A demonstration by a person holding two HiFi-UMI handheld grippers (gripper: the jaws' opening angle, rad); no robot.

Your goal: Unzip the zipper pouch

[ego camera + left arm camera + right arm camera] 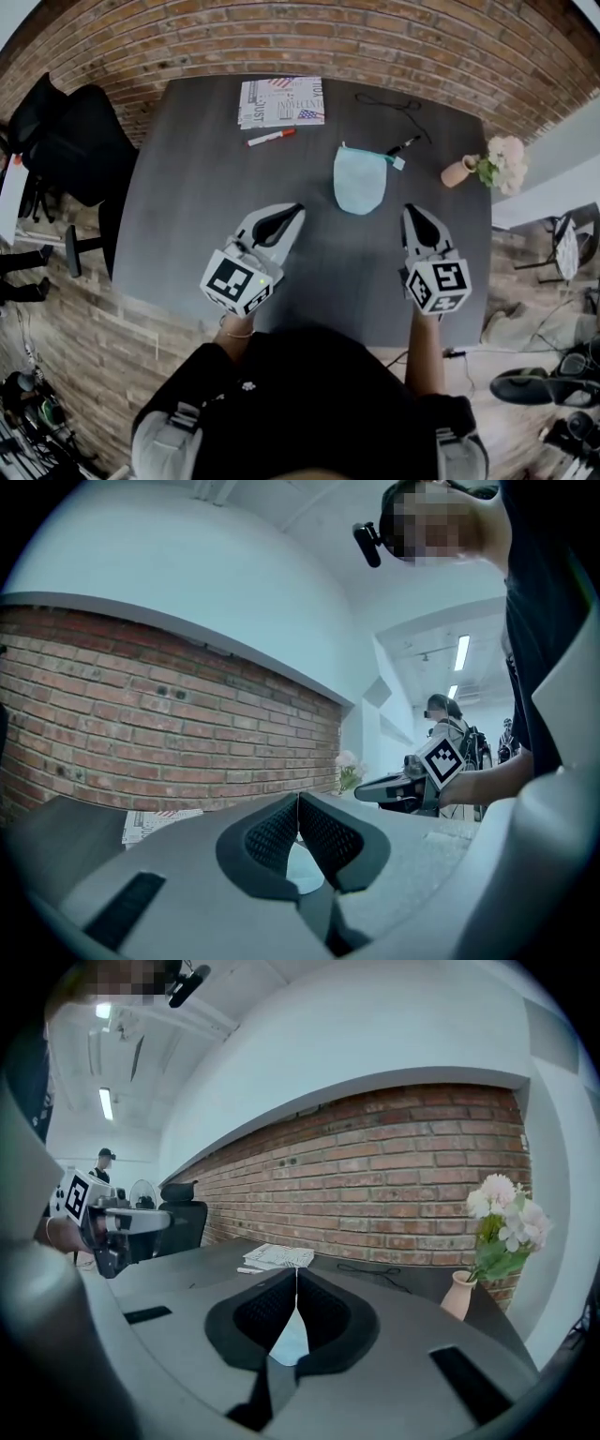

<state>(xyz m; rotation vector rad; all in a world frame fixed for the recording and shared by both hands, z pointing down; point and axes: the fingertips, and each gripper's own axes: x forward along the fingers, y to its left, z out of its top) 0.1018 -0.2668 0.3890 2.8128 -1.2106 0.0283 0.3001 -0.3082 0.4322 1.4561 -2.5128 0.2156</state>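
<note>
Located zipper pouch (359, 181) flat on bench (202, 169), mid-surface, ahead of and between both tongs; untouched. Judged light, soft, floppy: likely to slide or bunch under a one-sided pull. Advisable to pin fabric beside zip's end, pinch small tab, seemingly at far right corner. Left tongs (295, 208) closed tip to tip, empty. Right tongs (410, 208) likewise closed, empty.

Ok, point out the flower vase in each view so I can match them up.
Head view: flower vase at right, by the table's right edge.
Left gripper view: only its flowers, small, just right of centre.
Right gripper view: flower vase at right, upright.
Shared landmark: brick wall behind it.
</note>
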